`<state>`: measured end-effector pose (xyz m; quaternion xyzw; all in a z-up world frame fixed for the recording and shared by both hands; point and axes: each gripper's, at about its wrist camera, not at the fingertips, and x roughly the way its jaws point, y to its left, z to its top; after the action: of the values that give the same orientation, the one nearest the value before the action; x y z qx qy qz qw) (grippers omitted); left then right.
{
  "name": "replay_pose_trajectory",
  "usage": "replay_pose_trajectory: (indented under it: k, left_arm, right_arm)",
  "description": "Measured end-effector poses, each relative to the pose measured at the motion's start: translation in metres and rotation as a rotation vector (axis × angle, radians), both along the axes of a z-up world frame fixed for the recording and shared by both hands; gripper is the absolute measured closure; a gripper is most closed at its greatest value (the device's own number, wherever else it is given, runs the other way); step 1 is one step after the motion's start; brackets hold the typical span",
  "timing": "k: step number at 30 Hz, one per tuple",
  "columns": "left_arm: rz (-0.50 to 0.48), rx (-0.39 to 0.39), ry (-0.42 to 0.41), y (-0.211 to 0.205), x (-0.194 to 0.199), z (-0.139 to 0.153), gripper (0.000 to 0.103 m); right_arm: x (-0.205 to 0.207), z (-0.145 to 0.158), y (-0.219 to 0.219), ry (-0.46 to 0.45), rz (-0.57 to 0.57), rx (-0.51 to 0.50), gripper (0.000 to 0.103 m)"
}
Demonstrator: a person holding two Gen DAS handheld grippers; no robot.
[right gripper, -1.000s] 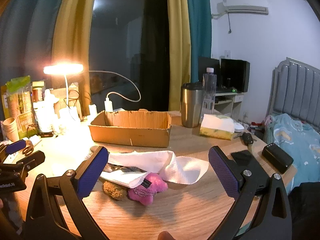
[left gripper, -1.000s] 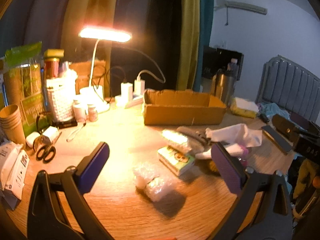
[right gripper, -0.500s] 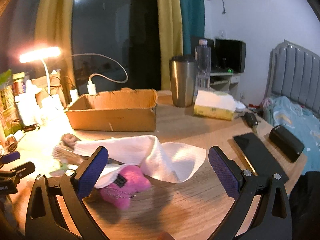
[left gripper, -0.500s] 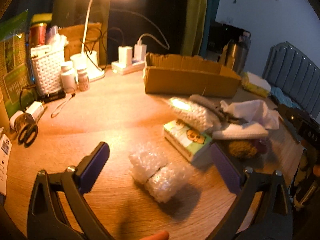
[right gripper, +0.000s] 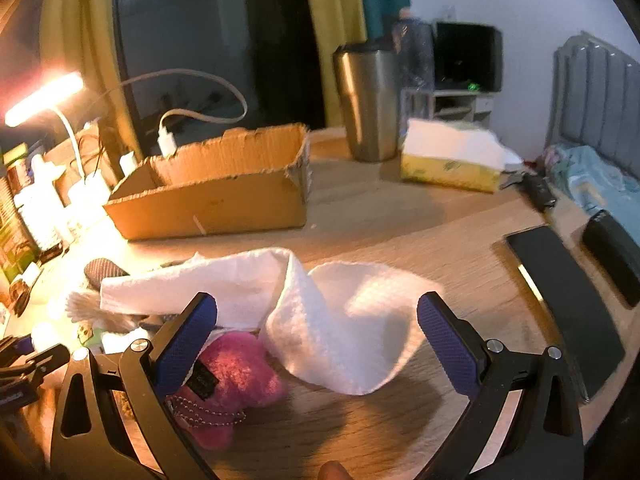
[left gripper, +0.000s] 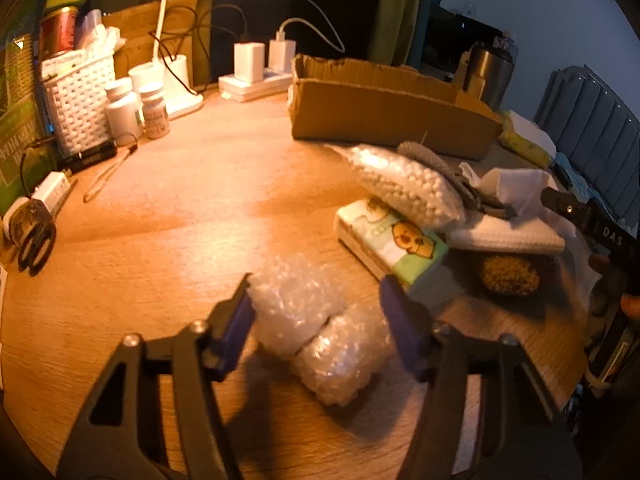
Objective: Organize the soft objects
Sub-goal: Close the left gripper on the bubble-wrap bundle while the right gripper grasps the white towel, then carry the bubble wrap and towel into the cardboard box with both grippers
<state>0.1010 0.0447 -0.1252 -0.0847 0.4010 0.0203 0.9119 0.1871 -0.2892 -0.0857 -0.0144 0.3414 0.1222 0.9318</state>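
Note:
In the left wrist view my left gripper (left gripper: 320, 316) is open, its jaws on either side of a bubble-wrap bundle (left gripper: 320, 328) on the wooden table. Behind it lie a green tissue pack (left gripper: 394, 246), a bag of white beads (left gripper: 404, 186), a folded white cloth (left gripper: 508, 236) and a brown fuzzy ball (left gripper: 508, 276). In the right wrist view my right gripper (right gripper: 316, 336) is open, low over a white cloth (right gripper: 332, 320); a pink plush toy (right gripper: 236, 380) lies by its left finger. An open cardboard box (right gripper: 216, 196) stands behind.
A white basket (left gripper: 80, 96), pill bottles (left gripper: 124, 112), a lamp base, a power strip (left gripper: 256, 76) and scissors (left gripper: 36, 240) stand at the left. A steel tumbler (right gripper: 368, 104), tissue box (right gripper: 452, 156), dark phone (right gripper: 560, 292) and black case (right gripper: 612, 256) stand at the right.
My left gripper has moved down and forward and narrowed until its jaws flank the bubble-wrap bundle. My right gripper has moved closer and lower to the white cloth and pink plush.

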Motion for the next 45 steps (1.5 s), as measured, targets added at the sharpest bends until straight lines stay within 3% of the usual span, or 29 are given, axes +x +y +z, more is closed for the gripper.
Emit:
replay_pose_trajectory:
  k: [2, 3, 4, 8, 10, 14, 20, 30, 45]
  left_arm:
    - [-0.003, -0.003, 0.0, 0.0, 0.0, 0.0, 0.045]
    - [-0.007, -0.003, 0.001, -0.001, 0.0, 0.0, 0.046]
    - [-0.011, -0.004, 0.0, -0.001, -0.001, -0.001, 0.048]
    - [-0.025, -0.009, -0.016, -0.002, -0.004, 0.001, 0.056]
    - [-0.036, -0.013, -0.025, -0.002, -0.005, 0.002, 0.059]
    - [-0.061, -0.042, -0.037, -0.002, -0.012, 0.004, 0.06]
    - [-0.073, -0.051, -0.084, 0.001, -0.027, 0.02, 0.06]
    - [-0.125, -0.046, -0.219, -0.001, -0.039, 0.064, 0.061]
    - [-0.175, -0.029, -0.445, -0.006, -0.014, 0.132, 0.061]
  right_arm:
    - [0.001, -0.002, -0.001, 0.013, 0.007, 0.01, 0.002]
    - [0.002, -0.002, -0.001, 0.016, 0.012, 0.015, 0.01]
    - [0.001, -0.002, -0.001, 0.018, 0.011, 0.014, 0.026]
    - [0.001, -0.005, 0.003, 0.033, 0.029, -0.012, 0.052]
    - [-0.001, -0.005, 0.006, 0.027, 0.042, -0.024, 0.08]
    - [-0.007, -0.002, 0.007, -0.001, 0.056, -0.027, 0.096]
    - [-0.021, 0.011, 0.004, -0.042, 0.067, -0.011, 0.098]
    - [-0.042, 0.06, 0.007, -0.173, 0.102, 0.019, 0.098]
    - [-0.029, 0.107, 0.014, -0.302, 0.147, 0.087, 0.098]
